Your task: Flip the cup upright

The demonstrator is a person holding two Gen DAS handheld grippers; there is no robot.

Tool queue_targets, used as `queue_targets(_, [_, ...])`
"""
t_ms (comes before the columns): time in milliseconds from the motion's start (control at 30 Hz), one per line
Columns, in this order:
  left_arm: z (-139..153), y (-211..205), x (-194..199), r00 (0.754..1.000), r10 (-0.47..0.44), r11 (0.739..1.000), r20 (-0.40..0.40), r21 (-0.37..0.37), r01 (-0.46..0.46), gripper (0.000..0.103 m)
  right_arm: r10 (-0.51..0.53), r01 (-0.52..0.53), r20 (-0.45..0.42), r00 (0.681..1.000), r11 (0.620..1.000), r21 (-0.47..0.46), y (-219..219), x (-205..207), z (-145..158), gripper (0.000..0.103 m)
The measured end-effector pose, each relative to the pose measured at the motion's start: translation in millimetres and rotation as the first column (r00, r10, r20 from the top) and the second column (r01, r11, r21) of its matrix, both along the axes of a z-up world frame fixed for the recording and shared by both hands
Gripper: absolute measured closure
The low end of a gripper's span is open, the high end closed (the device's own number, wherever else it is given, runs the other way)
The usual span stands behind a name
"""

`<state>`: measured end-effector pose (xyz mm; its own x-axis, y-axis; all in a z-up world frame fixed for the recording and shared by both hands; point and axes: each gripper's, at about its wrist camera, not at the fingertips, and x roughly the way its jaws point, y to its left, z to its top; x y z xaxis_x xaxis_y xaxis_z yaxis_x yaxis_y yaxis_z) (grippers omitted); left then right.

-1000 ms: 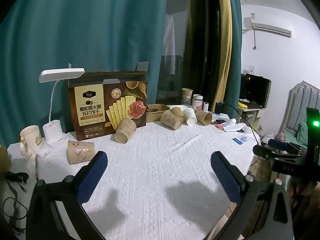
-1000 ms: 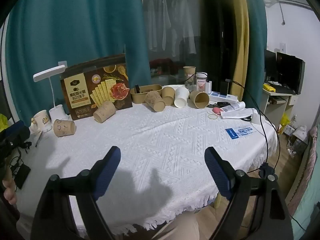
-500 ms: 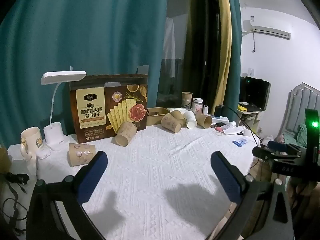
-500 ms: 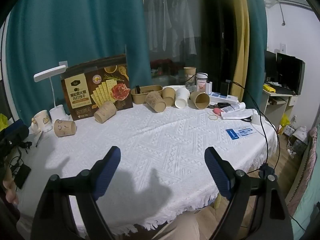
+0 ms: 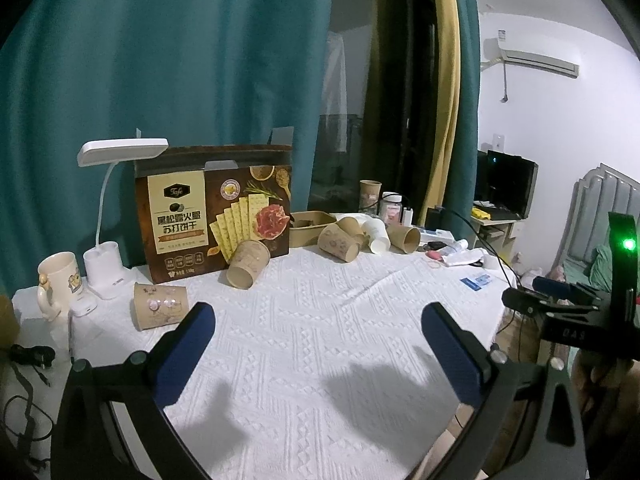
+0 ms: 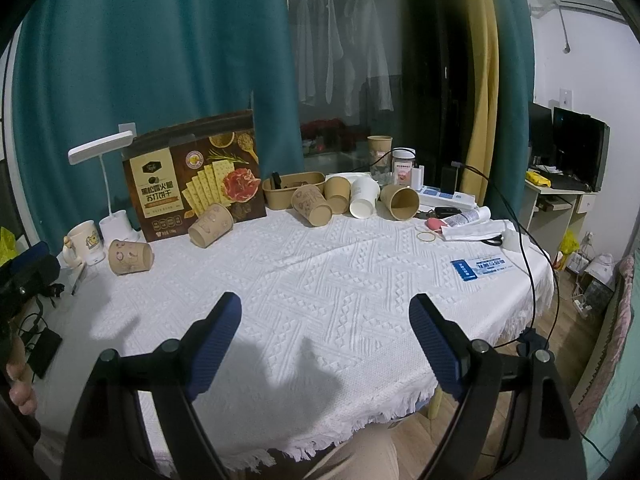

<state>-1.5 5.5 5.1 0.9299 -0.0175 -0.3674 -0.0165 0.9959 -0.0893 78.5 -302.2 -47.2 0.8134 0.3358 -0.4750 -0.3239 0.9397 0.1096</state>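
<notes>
Several paper cups lie on their sides on the white tablecloth [image 6: 320, 280]. One brown cup [image 5: 159, 306] [image 6: 130, 256] lies at the far left. A second brown cup [image 5: 248, 264] [image 6: 211, 225] lies in front of the cracker box. More brown cups [image 6: 312, 204] [image 6: 400, 201] and a white cup [image 6: 364, 198] lie at the back. My left gripper [image 5: 318, 316] is open and empty above the cloth, well short of the cups. My right gripper [image 6: 325, 308] is open and empty near the table's front edge.
A cracker box [image 5: 214, 212], a white desk lamp [image 5: 108, 240] and a mug [image 5: 58, 280] stand at the back left. A tan tray [image 6: 294, 188], a jar [image 6: 404, 166], a power strip [image 6: 448, 199] and a blue card [image 6: 478, 268] are at the back and right.
The left wrist view has shifted slightly, so the objects sit a little lower and closer. The right gripper has barely moved. Both grippers stay open.
</notes>
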Motion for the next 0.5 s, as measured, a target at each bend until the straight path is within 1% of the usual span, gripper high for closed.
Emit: queue_targets(500, [-2.0, -1.5, 0.5, 1.000, 0.007, 1.000, 0.005, 0.004, -0.007, 0.000, 0.000, 0.000, 0.002, 1.000, 1.000, -0.001, 0.1, 0.7, -1.5, 0.019])
